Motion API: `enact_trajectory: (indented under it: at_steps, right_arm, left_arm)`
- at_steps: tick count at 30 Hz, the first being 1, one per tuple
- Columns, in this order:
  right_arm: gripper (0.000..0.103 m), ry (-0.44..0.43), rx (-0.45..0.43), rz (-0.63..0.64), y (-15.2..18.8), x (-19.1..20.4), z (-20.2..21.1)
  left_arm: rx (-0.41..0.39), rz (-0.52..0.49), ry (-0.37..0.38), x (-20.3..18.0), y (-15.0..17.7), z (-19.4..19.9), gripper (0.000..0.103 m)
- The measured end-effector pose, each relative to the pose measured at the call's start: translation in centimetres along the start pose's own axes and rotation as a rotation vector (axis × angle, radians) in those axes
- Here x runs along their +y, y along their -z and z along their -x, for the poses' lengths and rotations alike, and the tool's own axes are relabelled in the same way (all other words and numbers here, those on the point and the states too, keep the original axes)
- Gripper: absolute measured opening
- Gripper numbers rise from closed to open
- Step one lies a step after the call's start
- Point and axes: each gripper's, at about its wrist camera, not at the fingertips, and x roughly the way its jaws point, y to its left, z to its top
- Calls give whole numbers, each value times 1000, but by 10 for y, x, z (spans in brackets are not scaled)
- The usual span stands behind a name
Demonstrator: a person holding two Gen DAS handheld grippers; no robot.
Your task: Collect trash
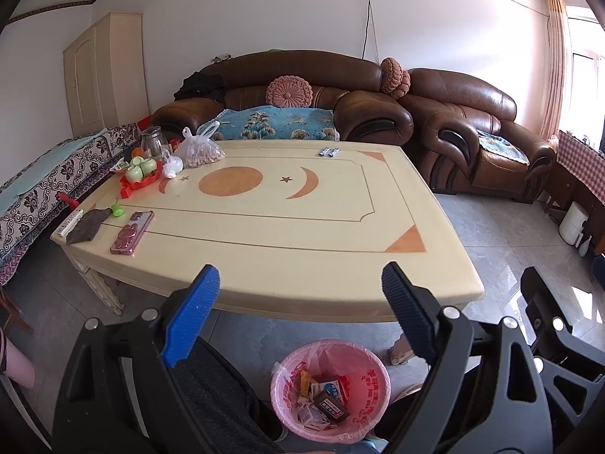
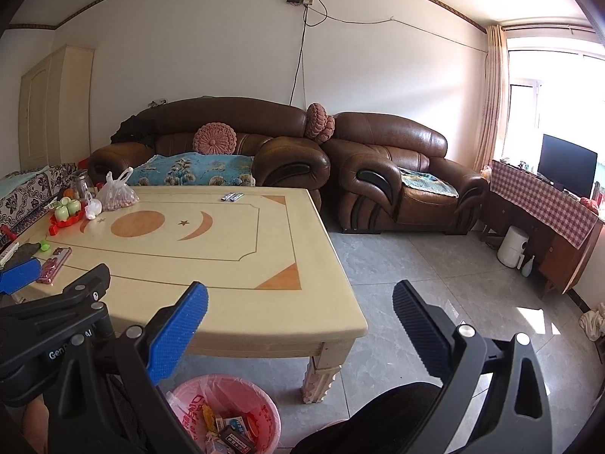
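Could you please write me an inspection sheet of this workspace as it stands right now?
Surface: cream table with orange inlays, mostly bare in the middle.
Job's things: pink bin on the floor at the near edge, lined, holding small boxes and wrappers; two small wrappers lie at the far edge.
Clutter: phone, dark cloth, red tray with green cups, bag of nuts, glass jug, all on the left side.
Grippers: left gripper open, nothing between its jaws; right gripper open, nothing between its jaws.
Cables: wall cable hangs behind the sofa.
Surroundings: armchair, television, tiled floor.
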Motion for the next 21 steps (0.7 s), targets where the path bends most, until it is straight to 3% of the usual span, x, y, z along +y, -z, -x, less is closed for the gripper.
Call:
enact_trajectory:
  at_steps: [21]
  right_arm:
    - [96, 12, -7, 9, 1, 6, 5]
  left_arm:
    - [-3, 4, -7, -1, 0, 2, 86]
